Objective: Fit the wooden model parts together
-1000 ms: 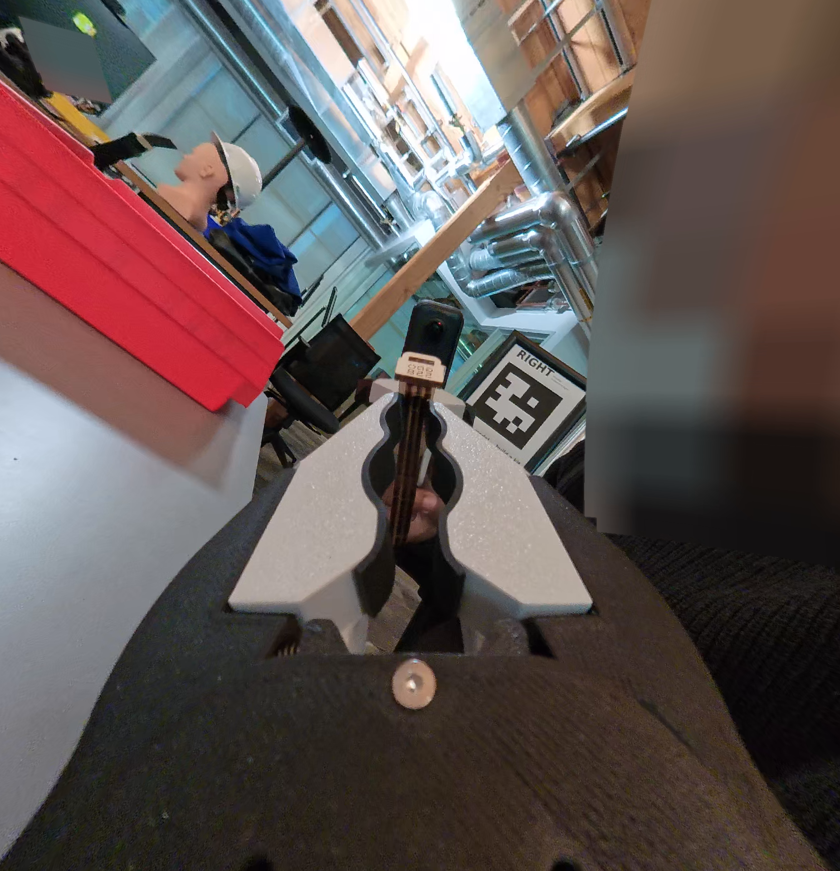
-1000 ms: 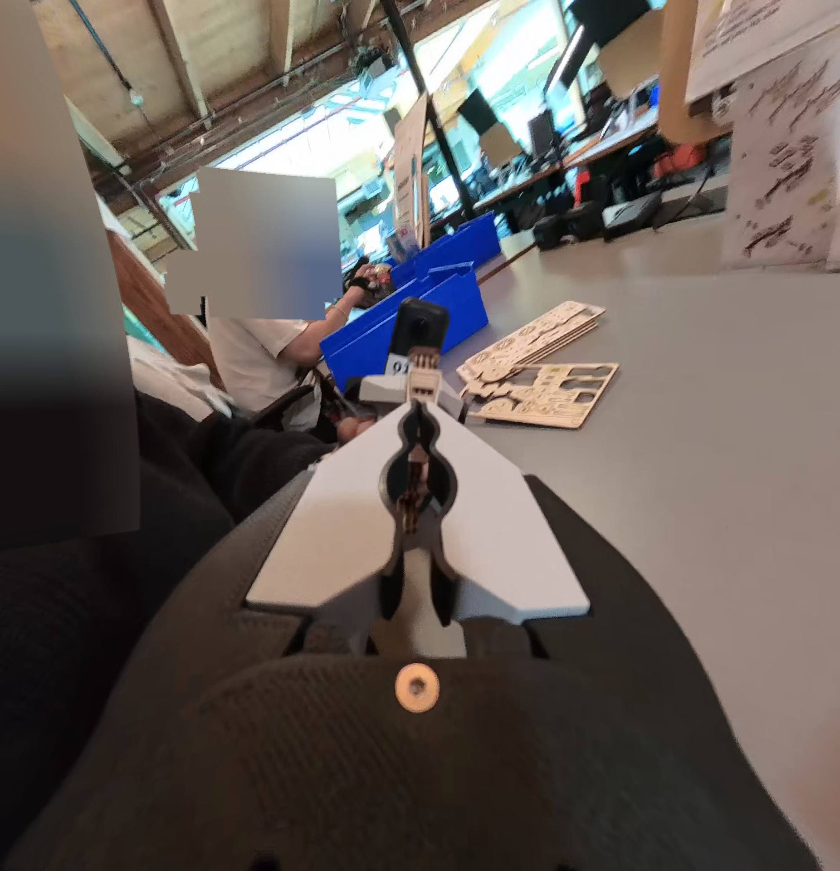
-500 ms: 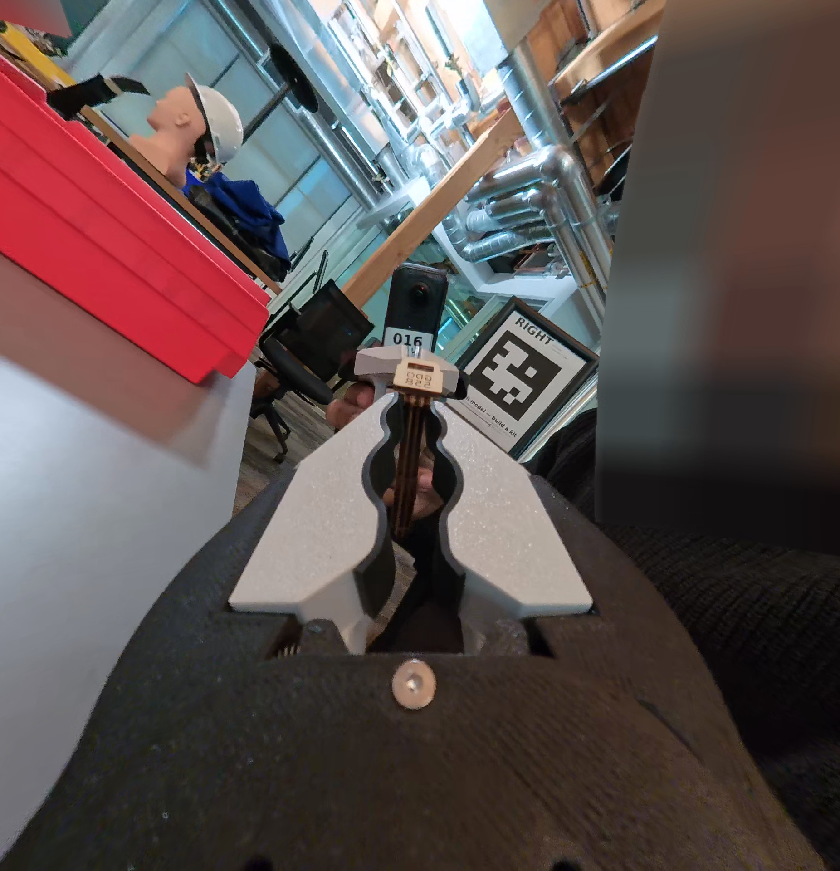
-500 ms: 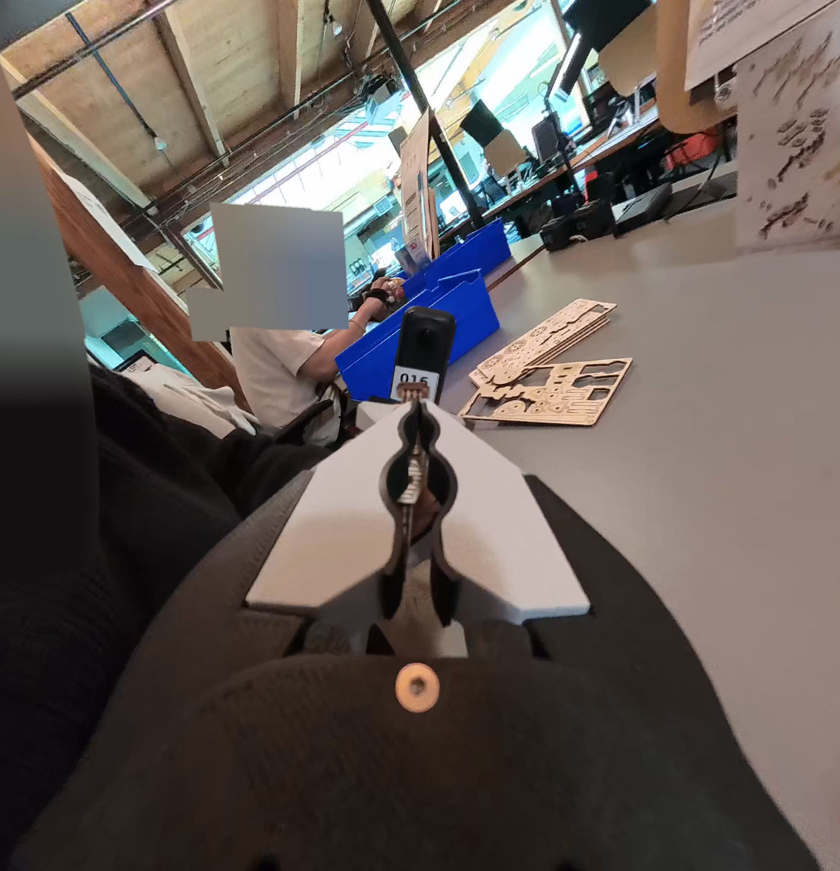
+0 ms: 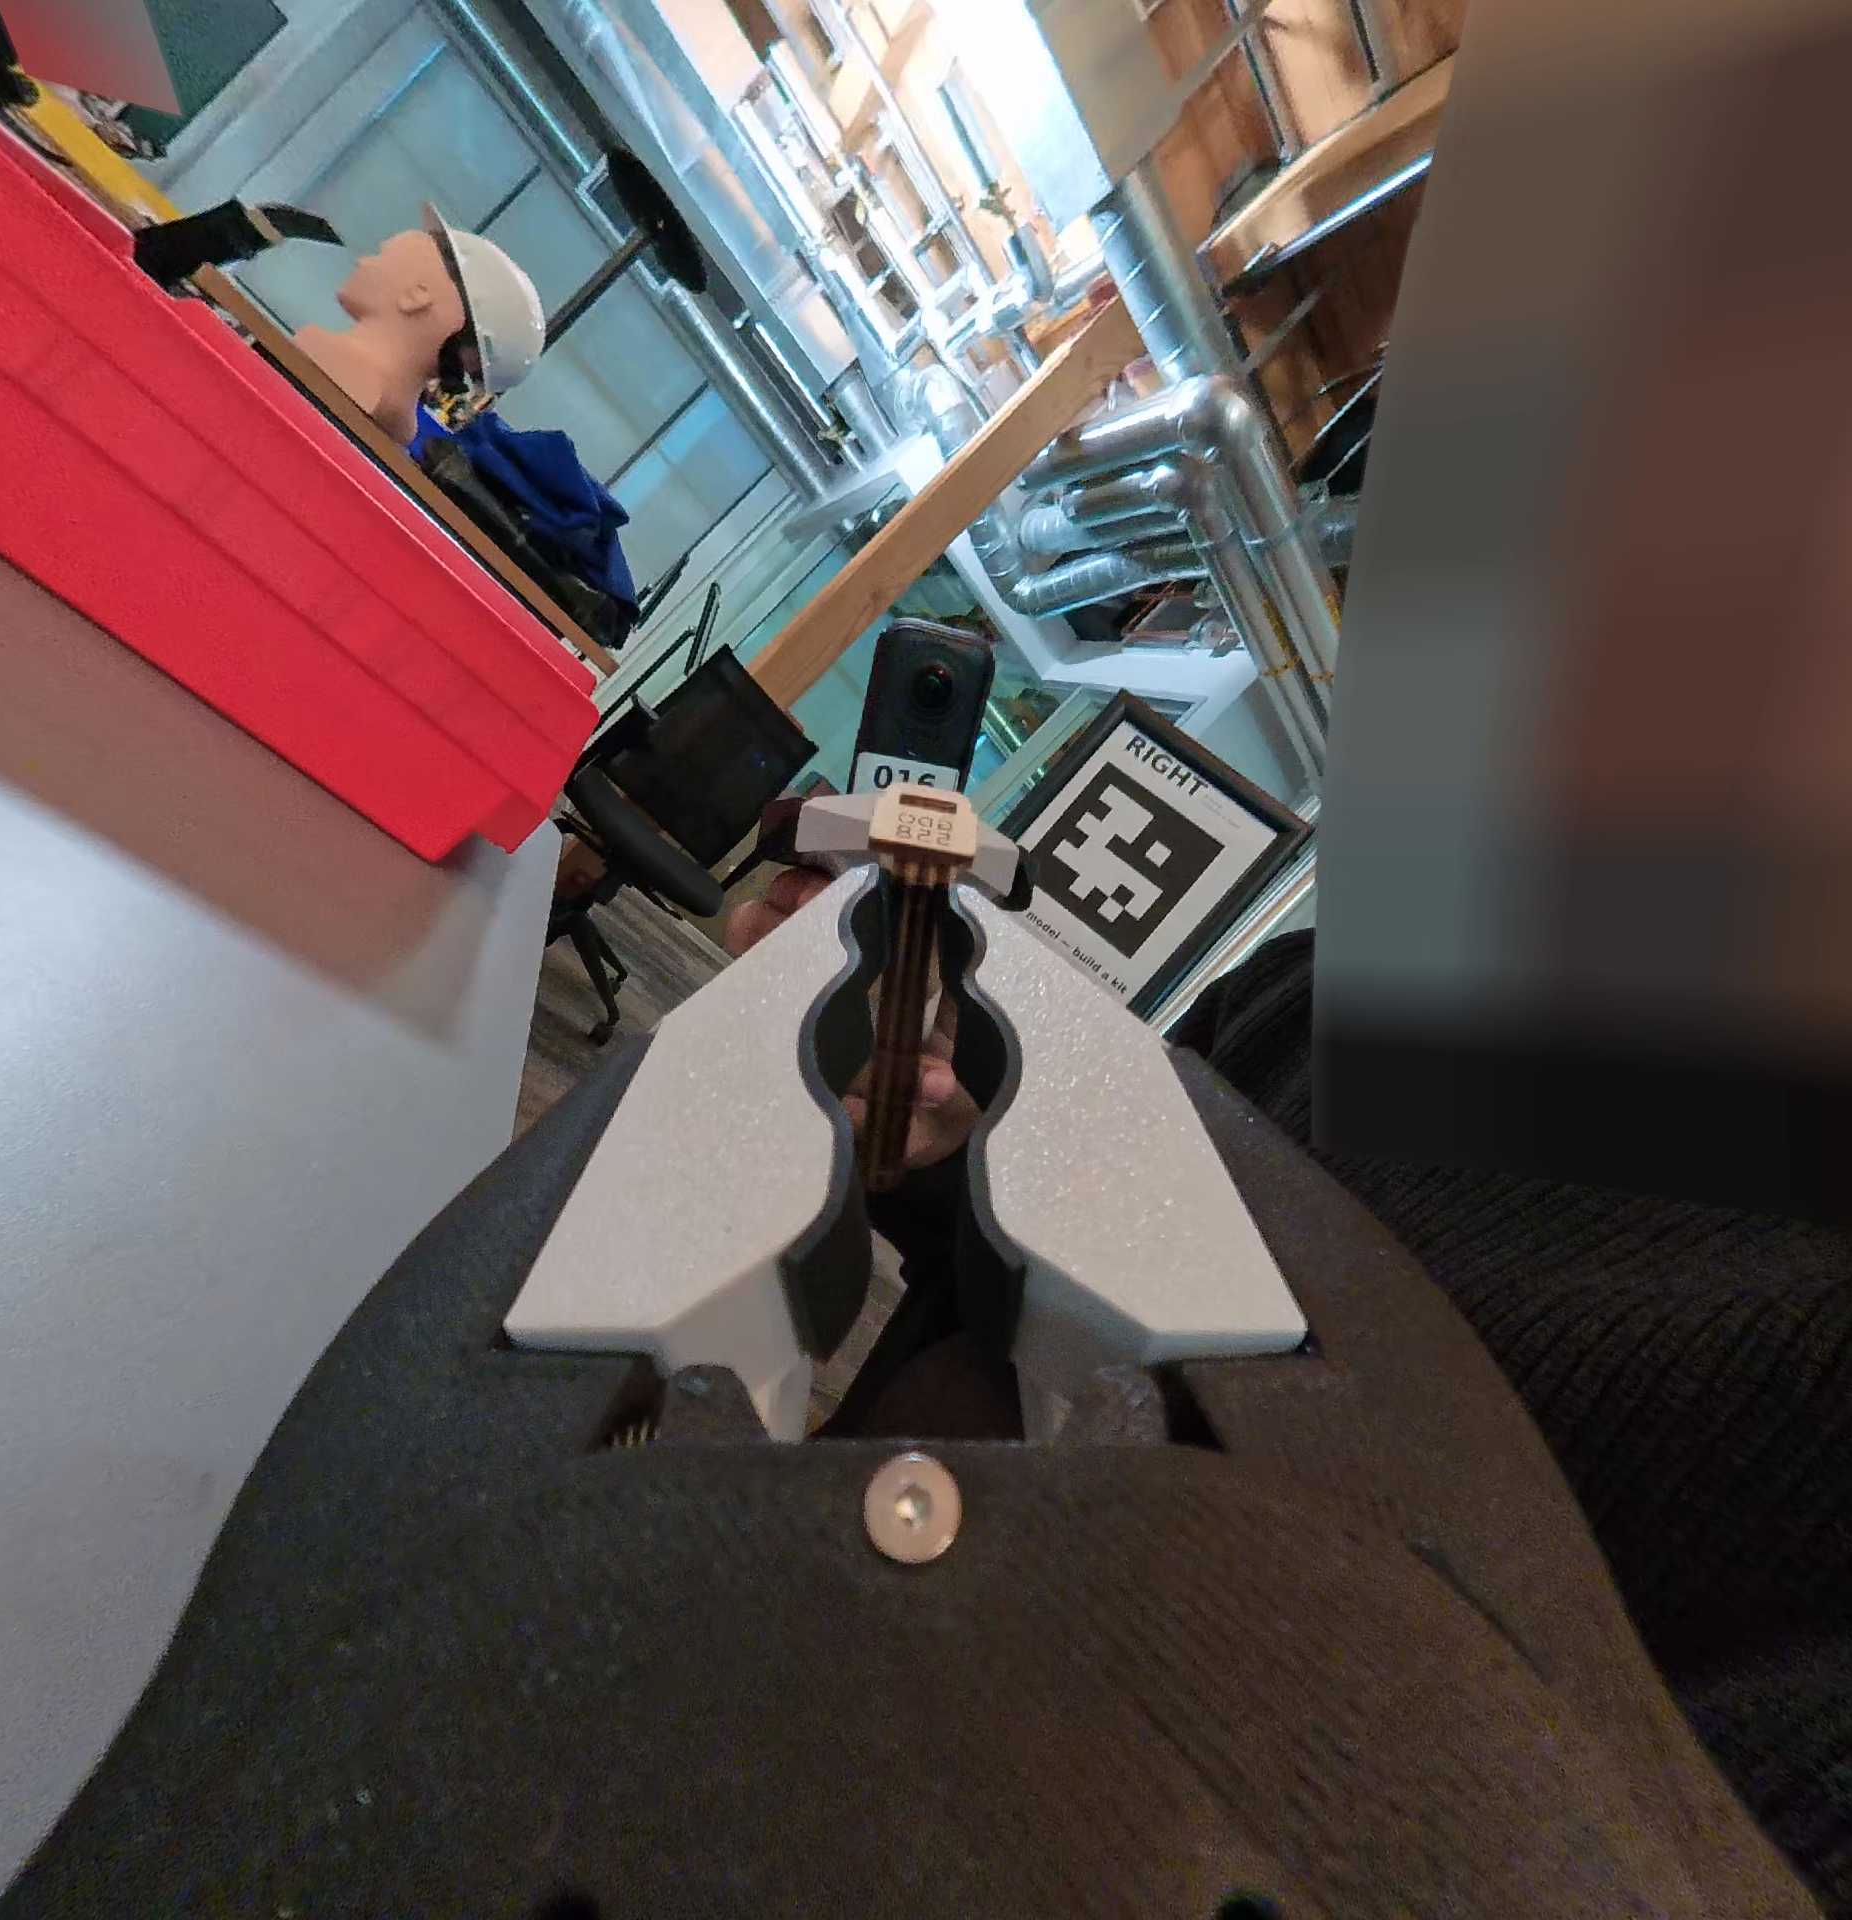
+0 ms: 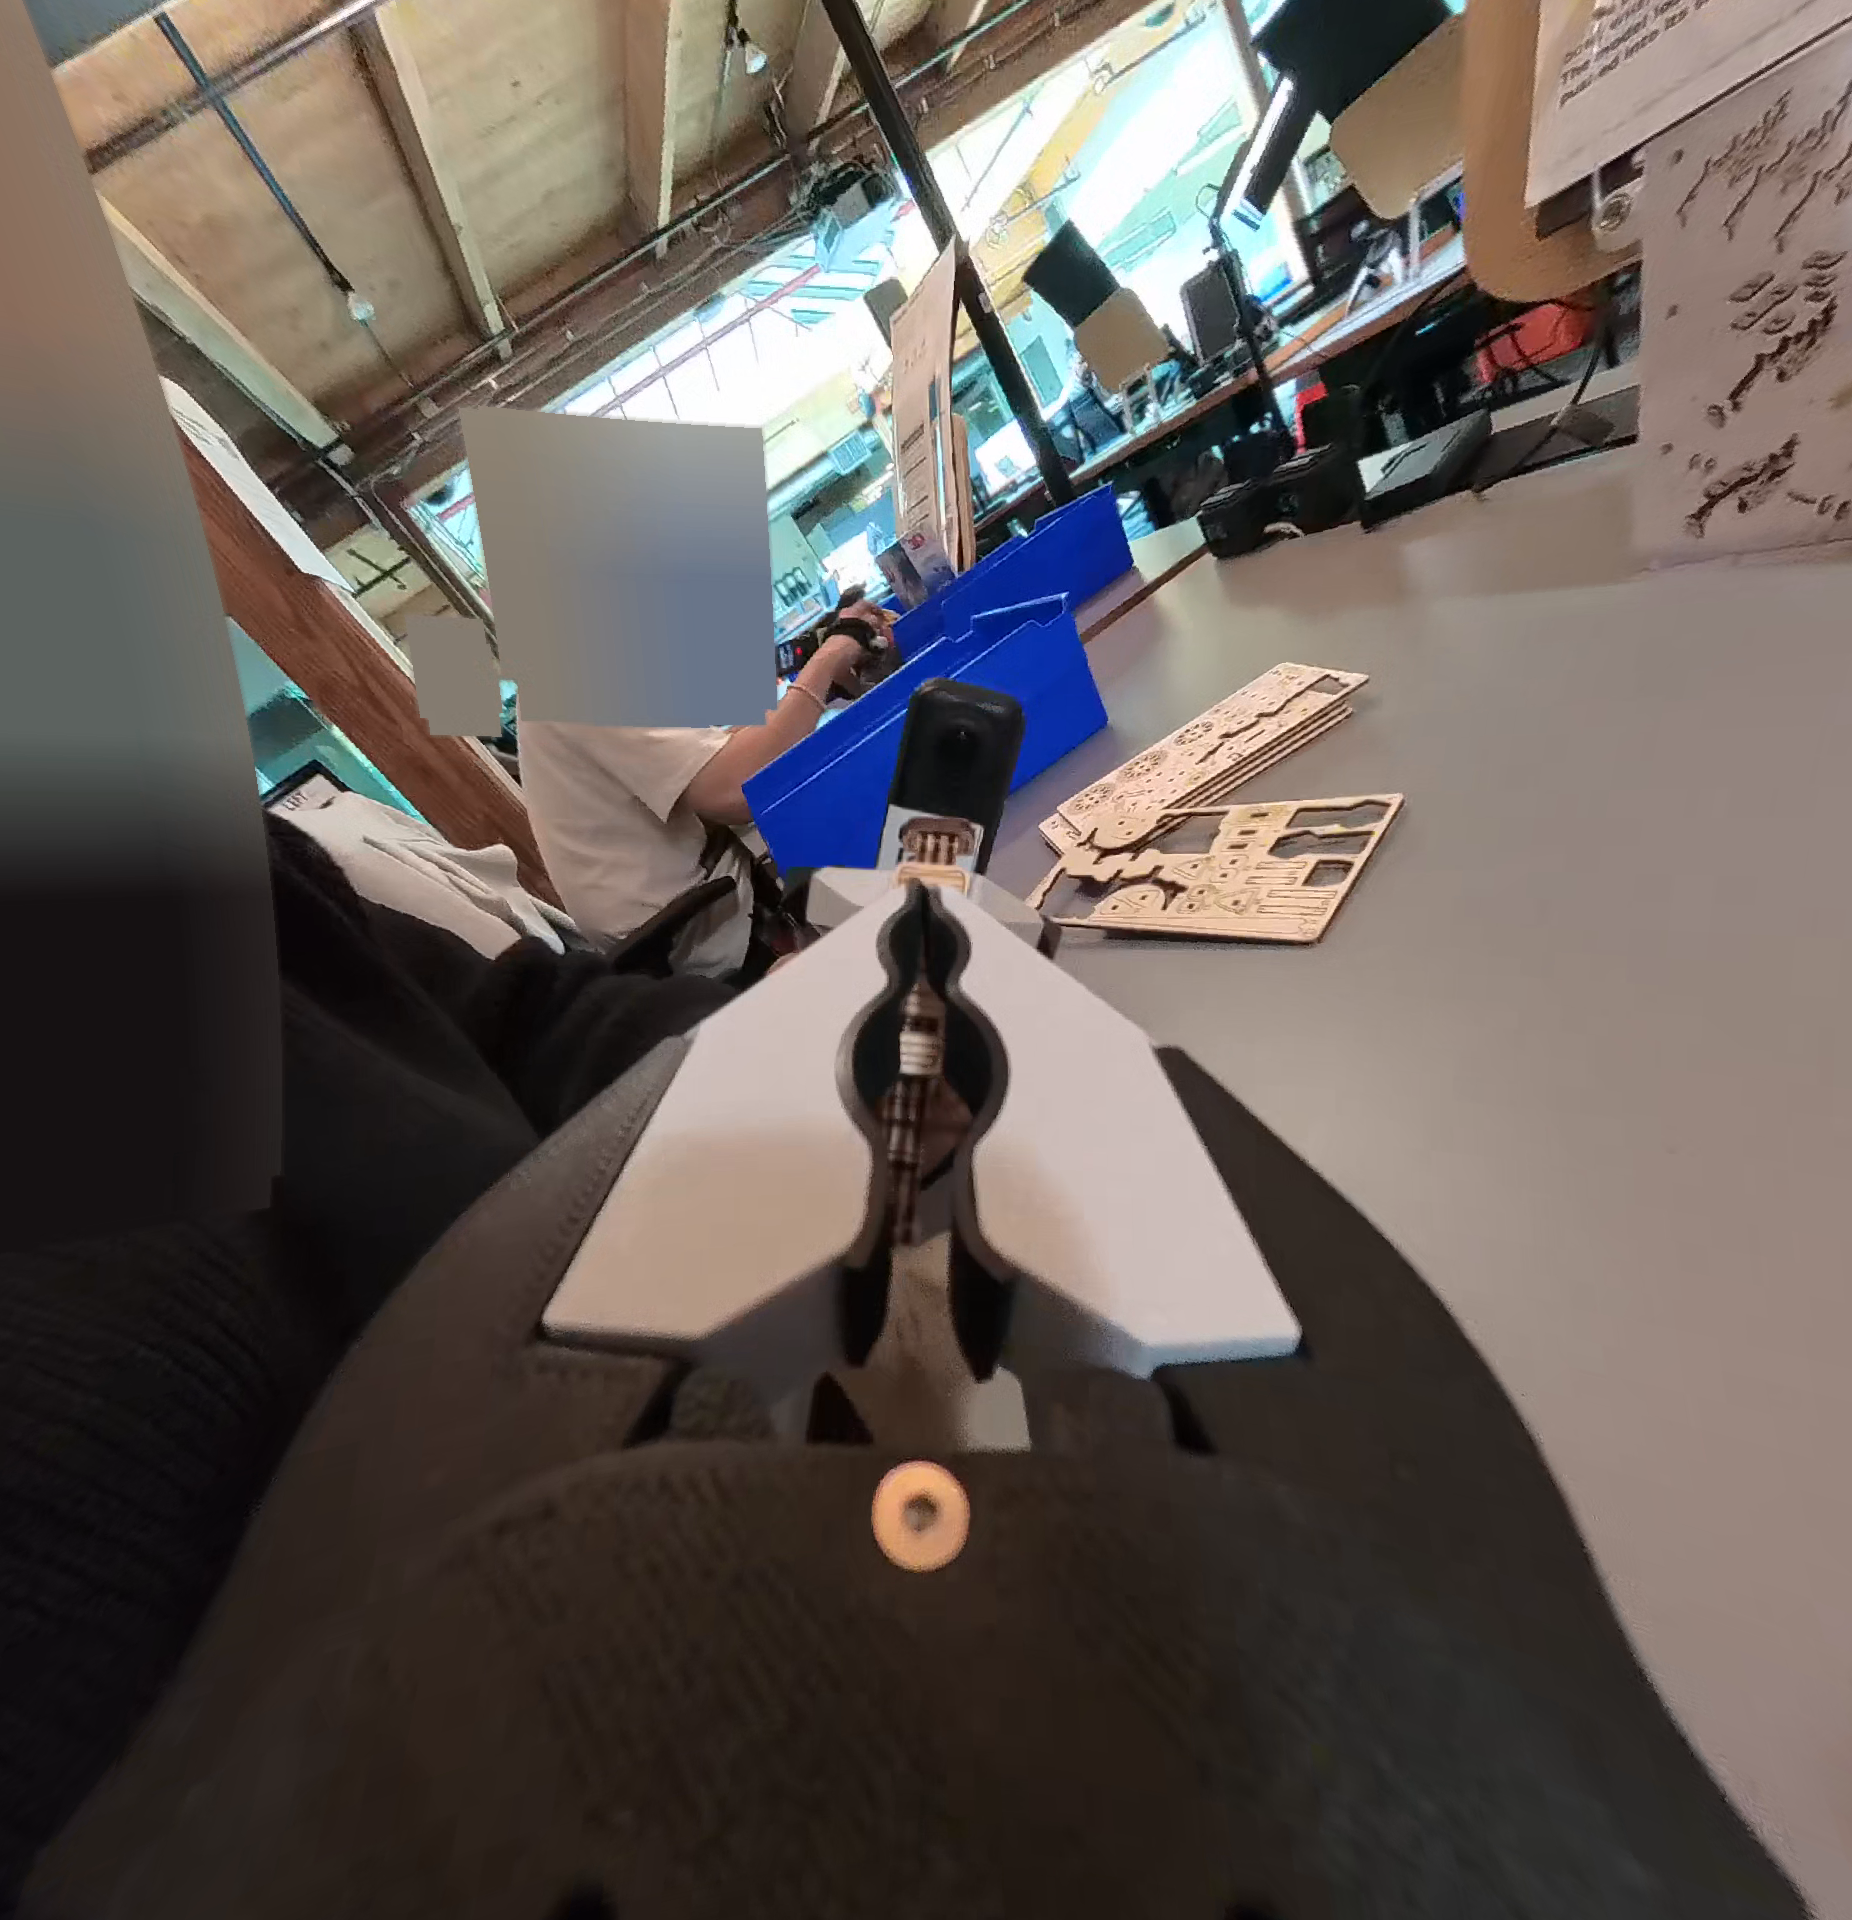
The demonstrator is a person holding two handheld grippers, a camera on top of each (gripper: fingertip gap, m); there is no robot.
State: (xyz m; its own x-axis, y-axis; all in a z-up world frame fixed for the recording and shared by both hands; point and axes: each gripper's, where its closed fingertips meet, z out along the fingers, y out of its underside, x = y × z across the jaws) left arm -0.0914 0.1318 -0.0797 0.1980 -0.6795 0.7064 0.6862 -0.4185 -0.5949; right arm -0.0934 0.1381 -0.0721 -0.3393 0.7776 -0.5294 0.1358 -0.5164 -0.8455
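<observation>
My left gripper (image 5: 914, 885) is shut on a layered wooden part (image 5: 901, 1039), seen edge-on between its grey fingers. A pale wooden end piece (image 5: 920, 828) sits right at the tips. My right gripper (image 6: 922, 906) is shut on a thin wooden part (image 6: 920, 1055) with a pale striped section. The two grippers face each other tip to tip, held in the air beside the table edge. The right gripper's grey fingers (image 5: 995, 854) show behind the end piece. The left gripper's fingers (image 6: 849, 896) show beyond the right tips. How the parts meet is hidden.
Cut wooden sheets (image 6: 1228, 878) and a stack of more sheets (image 6: 1223, 743) lie on the grey table (image 6: 1524, 1039). Blue bins (image 6: 932, 727) and a seated person (image 6: 631, 810) are behind. A red bin (image 5: 226, 520) stands on the table at left. A framed marker sign (image 5: 1130, 852) stands behind. My two grippers' fingertips are within a few centimetres of each other.
Both views have tilted a little and the opposite gripper looks slightly nearer. Both grippers keep their hold on the wooden parts.
</observation>
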